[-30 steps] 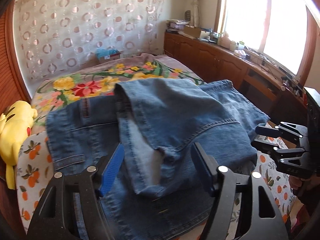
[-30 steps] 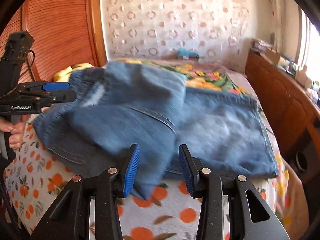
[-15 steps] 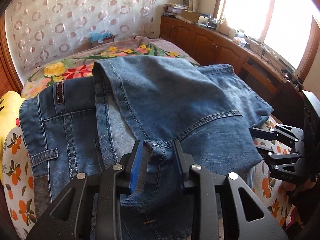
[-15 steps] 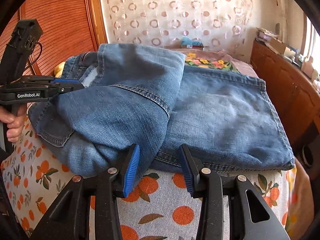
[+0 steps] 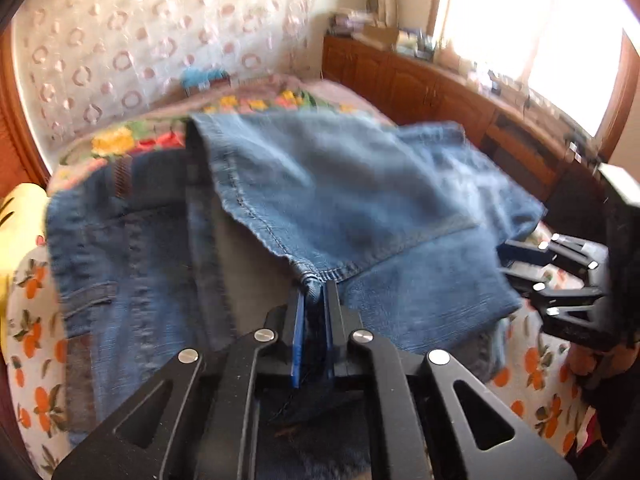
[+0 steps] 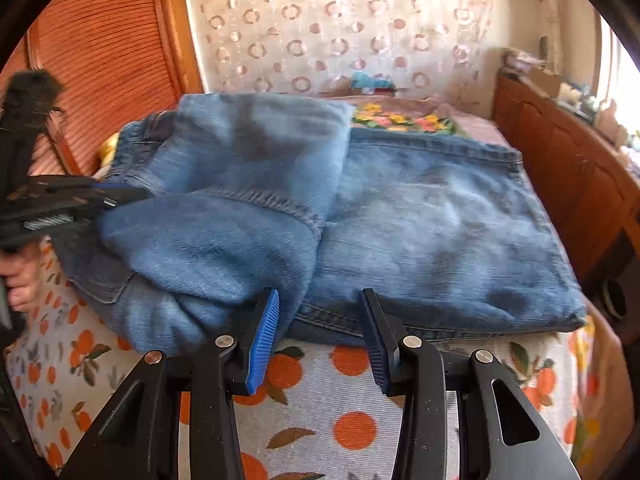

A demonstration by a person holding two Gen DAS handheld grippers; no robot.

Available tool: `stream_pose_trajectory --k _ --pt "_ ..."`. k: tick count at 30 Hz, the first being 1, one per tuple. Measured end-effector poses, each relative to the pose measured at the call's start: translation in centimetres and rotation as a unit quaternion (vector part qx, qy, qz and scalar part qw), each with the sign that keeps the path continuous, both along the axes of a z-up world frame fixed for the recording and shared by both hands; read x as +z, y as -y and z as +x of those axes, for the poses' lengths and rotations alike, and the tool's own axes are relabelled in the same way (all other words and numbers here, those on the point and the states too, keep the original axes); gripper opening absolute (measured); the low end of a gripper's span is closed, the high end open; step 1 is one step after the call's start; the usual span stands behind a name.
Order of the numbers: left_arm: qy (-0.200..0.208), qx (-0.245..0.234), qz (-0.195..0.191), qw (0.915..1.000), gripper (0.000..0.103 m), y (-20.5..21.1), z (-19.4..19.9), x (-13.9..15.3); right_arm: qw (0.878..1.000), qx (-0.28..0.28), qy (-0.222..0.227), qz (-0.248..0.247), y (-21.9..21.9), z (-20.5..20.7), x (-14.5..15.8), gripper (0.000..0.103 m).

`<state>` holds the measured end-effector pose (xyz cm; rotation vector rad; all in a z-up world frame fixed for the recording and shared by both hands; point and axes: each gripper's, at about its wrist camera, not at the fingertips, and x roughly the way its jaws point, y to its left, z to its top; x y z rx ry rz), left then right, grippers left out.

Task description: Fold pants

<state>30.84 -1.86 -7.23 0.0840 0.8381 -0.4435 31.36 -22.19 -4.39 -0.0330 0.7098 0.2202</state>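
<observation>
Blue denim pants [image 5: 340, 200] lie partly folded on the bed, the legs doubled over the waist part. My left gripper [image 5: 314, 296] is shut on a bunched hem corner of the pants and holds it up a little. In the right wrist view the pants [image 6: 420, 232] fill the middle, and the left gripper [image 6: 120, 196] bites into them at the left. My right gripper [image 6: 318, 312] is open, its blue pads just at the near edge of the pants, nothing between them. It also shows in the left wrist view [image 5: 520, 268] at the right.
The bed has an orange-print sheet [image 6: 352, 420] and a floral cover [image 5: 116, 140] further back. A yellow plush toy [image 5: 20, 216] lies at the left. Wooden cabinets [image 5: 420, 84] run along the right side, and a wooden headboard [image 6: 100, 60] stands at the left.
My left gripper closed on the hem corner of the pants and now squeezes it tight. My right gripper came closer to the near edge of the pants and stayed open.
</observation>
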Motion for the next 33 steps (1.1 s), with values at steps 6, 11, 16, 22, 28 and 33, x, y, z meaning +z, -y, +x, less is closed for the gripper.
stream_pose_trajectory --k 6,11,16,22,28,33 --pt "0.051 0.036 -0.030 0.9976 0.007 -4.9 -3.4 4.6 0.999 -0.025 0.031 -0.011 0.2 -1.1 0.5 0.042" --pt "0.064 0.076 -0.033 0.9945 0.007 -8.8 -5.4 5.8 0.998 -0.037 0.042 -0.001 0.4 -1.6 0.5 0.042" --pt "0.031 0.082 -0.019 0.9960 0.009 -9.6 -5.9 3.7 0.999 -0.034 0.039 -0.007 0.1 -1.7 0.2 0.043" --pt "0.009 0.094 -0.012 0.9954 0.027 -9.9 -5.6 1.7 0.999 -0.029 0.033 -0.007 0.4 -1.1 0.4 0.043" --pt "0.027 0.101 -0.016 0.9944 0.049 -10.4 -4.5 2.5 0.999 -0.012 0.035 -0.025 -0.1 -1.1 0.7 0.043" --pt "0.032 0.097 -0.012 0.9947 0.049 -9.9 -1.7 2.8 0.999 0.011 0.042 -0.004 -1.0 -0.1 2.5 0.042"
